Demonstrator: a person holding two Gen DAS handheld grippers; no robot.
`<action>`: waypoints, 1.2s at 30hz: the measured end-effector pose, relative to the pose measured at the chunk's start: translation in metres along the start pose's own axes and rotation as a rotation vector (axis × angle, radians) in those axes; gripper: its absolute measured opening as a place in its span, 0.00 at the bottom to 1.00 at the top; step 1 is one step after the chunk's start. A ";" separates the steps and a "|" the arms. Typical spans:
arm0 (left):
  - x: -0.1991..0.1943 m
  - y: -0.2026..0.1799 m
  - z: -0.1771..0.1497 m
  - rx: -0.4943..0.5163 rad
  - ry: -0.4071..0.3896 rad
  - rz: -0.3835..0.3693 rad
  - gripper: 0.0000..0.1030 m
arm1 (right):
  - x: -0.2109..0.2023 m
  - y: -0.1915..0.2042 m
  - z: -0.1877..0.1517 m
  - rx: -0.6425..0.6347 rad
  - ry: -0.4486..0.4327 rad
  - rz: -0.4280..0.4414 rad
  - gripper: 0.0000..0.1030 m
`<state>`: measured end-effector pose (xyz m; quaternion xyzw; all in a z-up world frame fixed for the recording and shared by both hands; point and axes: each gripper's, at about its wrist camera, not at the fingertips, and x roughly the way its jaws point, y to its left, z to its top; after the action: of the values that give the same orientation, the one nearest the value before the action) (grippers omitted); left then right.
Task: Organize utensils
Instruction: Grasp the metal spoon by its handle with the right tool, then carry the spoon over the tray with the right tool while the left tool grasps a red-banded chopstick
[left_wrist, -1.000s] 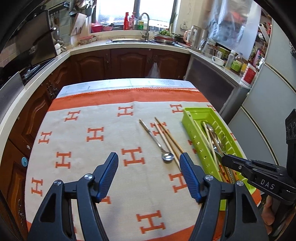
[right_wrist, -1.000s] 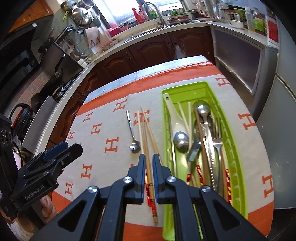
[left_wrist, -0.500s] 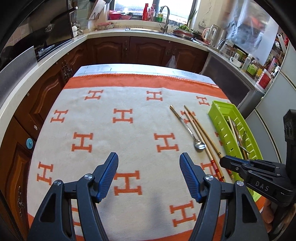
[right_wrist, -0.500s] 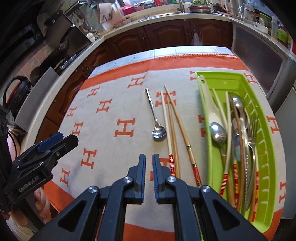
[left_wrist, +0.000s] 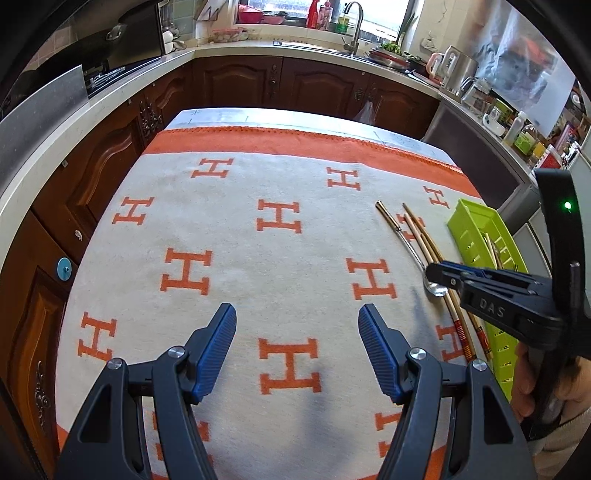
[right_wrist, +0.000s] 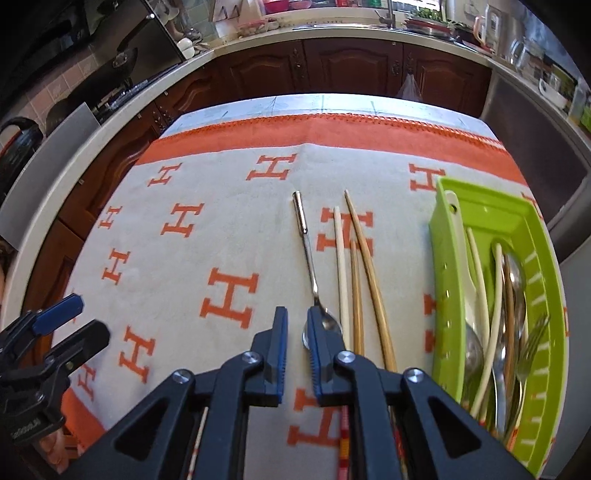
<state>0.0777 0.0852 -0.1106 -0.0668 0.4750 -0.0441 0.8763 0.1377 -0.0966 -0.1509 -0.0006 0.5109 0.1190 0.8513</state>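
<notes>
A metal spoon (right_wrist: 309, 258) lies on the orange-and-cream H-patterned cloth (right_wrist: 229, 236), bowl toward me, with three chopsticks (right_wrist: 356, 258) beside it on the right. A green tray (right_wrist: 448, 258) at the right holds several spoons, forks and chopsticks. My right gripper (right_wrist: 297, 334) hovers just left of the spoon's bowl, its jaws a narrow gap apart and empty. In the left wrist view my left gripper (left_wrist: 297, 328) is wide open and empty over bare cloth, with the spoon (left_wrist: 406, 242), the chopsticks (left_wrist: 424, 240), the tray (left_wrist: 476, 229) and the right gripper (left_wrist: 439, 275) to its right.
The table is ringed by dark wood kitchen cabinets (left_wrist: 317, 85) and a pale countertop (left_wrist: 122, 85) with a sink and a kettle. A steel appliance (right_wrist: 532, 122) stands past the table's right edge, behind the tray. The cloth's left half (left_wrist: 207, 240) holds nothing but its pattern.
Both grippers have shifted left, away from the tray. The right gripper has dropped toward the spoon's bowl and its jaws have parted slightly. The left gripper stayed wide open.
</notes>
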 end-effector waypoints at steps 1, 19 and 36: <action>0.001 0.001 0.000 0.000 0.002 0.001 0.65 | 0.004 0.001 0.004 -0.006 0.000 -0.007 0.16; 0.018 0.016 0.003 -0.037 0.036 -0.005 0.65 | 0.036 0.007 0.021 -0.088 0.016 -0.094 0.16; 0.003 -0.006 0.000 0.015 0.021 -0.011 0.65 | -0.009 -0.001 -0.032 0.034 0.034 0.134 0.03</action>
<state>0.0791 0.0792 -0.1118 -0.0622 0.4836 -0.0531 0.8715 0.1064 -0.1029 -0.1587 0.0460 0.5263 0.1669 0.8325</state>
